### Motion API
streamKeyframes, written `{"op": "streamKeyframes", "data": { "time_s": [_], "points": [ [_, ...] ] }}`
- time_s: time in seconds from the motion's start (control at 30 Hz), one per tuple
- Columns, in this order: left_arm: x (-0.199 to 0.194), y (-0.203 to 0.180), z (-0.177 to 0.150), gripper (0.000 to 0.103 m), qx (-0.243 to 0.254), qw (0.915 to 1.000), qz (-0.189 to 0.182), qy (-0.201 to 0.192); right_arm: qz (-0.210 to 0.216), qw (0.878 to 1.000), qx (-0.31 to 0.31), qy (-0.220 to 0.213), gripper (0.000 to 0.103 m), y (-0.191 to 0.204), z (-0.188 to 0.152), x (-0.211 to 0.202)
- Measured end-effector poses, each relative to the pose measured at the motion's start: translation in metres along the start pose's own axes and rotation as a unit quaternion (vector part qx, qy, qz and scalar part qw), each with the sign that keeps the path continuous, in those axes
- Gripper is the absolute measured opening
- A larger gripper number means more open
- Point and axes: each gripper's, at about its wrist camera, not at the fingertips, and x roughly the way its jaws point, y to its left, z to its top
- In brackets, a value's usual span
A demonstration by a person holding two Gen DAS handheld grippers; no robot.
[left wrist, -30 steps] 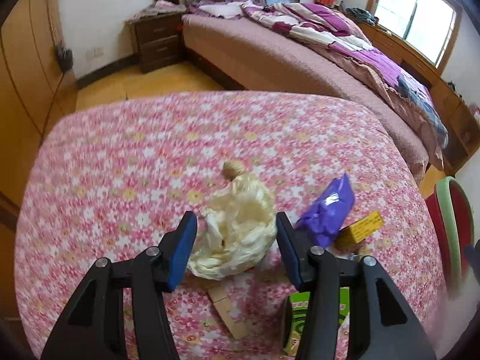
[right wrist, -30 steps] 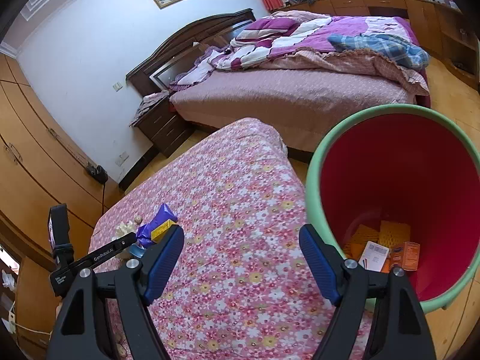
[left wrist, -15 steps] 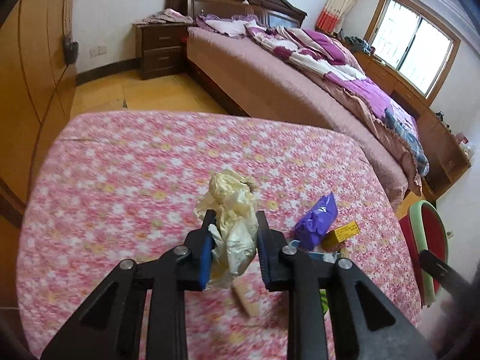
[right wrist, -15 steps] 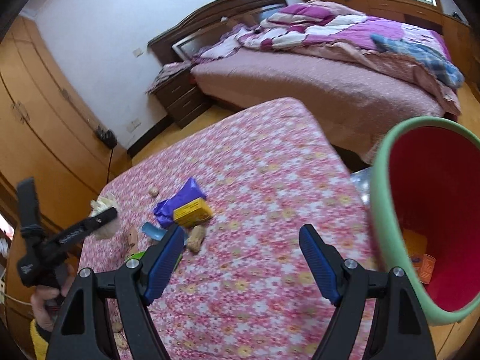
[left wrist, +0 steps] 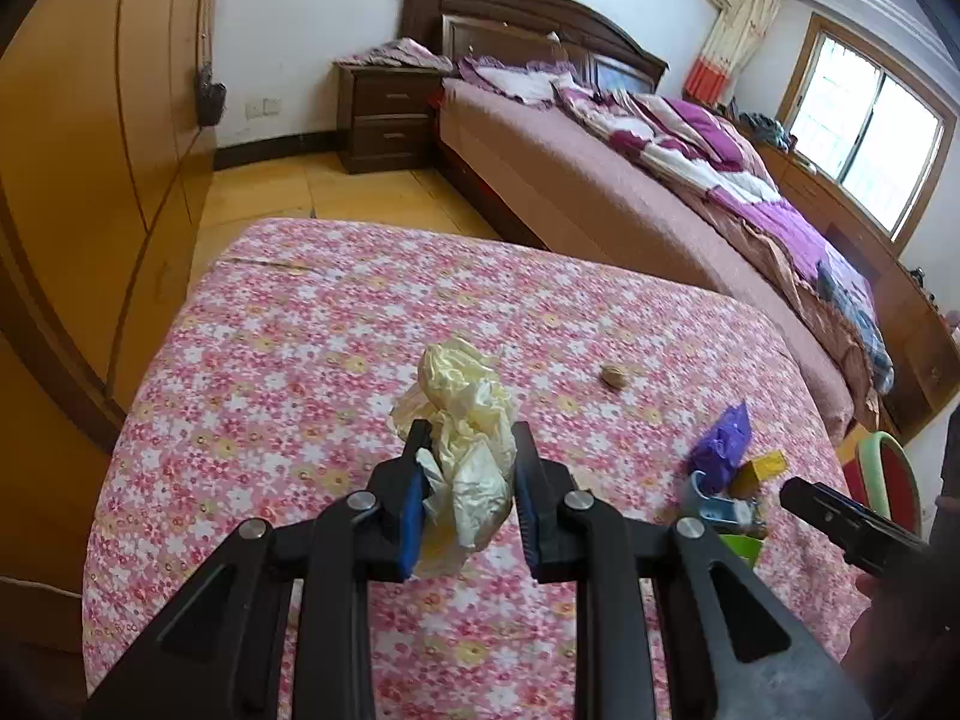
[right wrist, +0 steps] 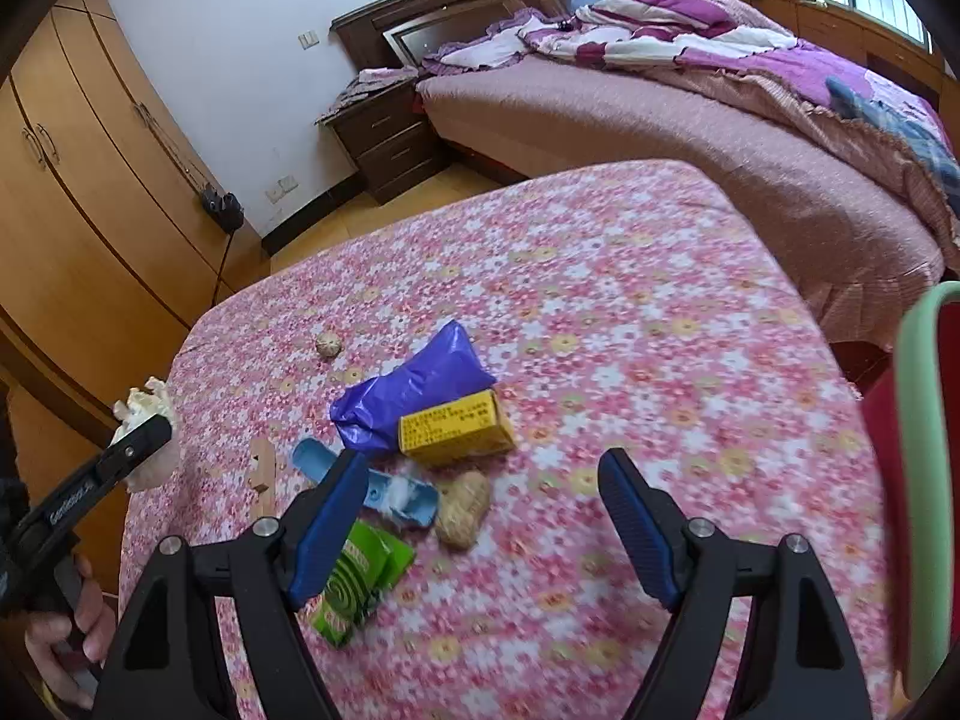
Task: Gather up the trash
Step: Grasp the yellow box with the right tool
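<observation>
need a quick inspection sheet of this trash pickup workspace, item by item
surface: table with pink floral cloth.
job's things: cream plastic bag lifted in left tongs; purple wrapper, yellow box, blue case, green packet, peanut, nut and wooden stick lie on the cloth; red bin with green rim at table's right edge.
clutter: nothing seen.
grippers: left tongs shut on bag; right tongs open, empty.
cables: cord by wardrobe.
surroundings: bed, nightstand.
</observation>
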Motion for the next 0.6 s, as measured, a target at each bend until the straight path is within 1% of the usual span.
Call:
{"op": "streamKeyframes", "data": {
  "time_s": [0.1, 0.17, 0.23, 0.27, 0.3, 0.47, 0.6],
  "points": [
    [0.000, 0.004, -0.003, 0.025, -0.005, 0.9999, -0.002, -0.014, -0.008, 1.000, -0.013, 0.010, 0.080, 0.006, 0.003, 0.013],
    [0.002, 0.007, -0.006, 0.025, -0.008, 0.9998, -0.008, -0.016, -0.018, 0.999, -0.029, 0.017, 0.074, 0.011, 0.005, 0.021],
    [0.006, 0.009, -0.008, 0.025, -0.011, 0.9998, -0.013, -0.011, -0.035, 0.998, -0.044, 0.011, 0.058, 0.015, 0.006, 0.024],
    [0.009, 0.010, -0.009, 0.025, -0.012, 0.9998, -0.016, -0.008, -0.038, 0.998, -0.049, 0.010, 0.053, 0.017, 0.007, 0.025],
    [0.011, 0.010, -0.010, 0.025, -0.013, 0.9997, -0.018, -0.005, -0.041, 0.998, -0.053, 0.010, 0.045, 0.018, 0.008, 0.026],
    [0.009, 0.006, -0.012, 0.025, -0.012, 0.9995, -0.027, -0.004, -0.028, 0.998, -0.054, 0.004, 0.043, 0.019, 0.010, 0.018],
    [0.004, 0.001, -0.013, 0.025, -0.005, 0.9994, -0.033, -0.006, -0.018, 0.998, -0.052, -0.020, 0.043, 0.020, 0.007, -0.008]
  ]
}}
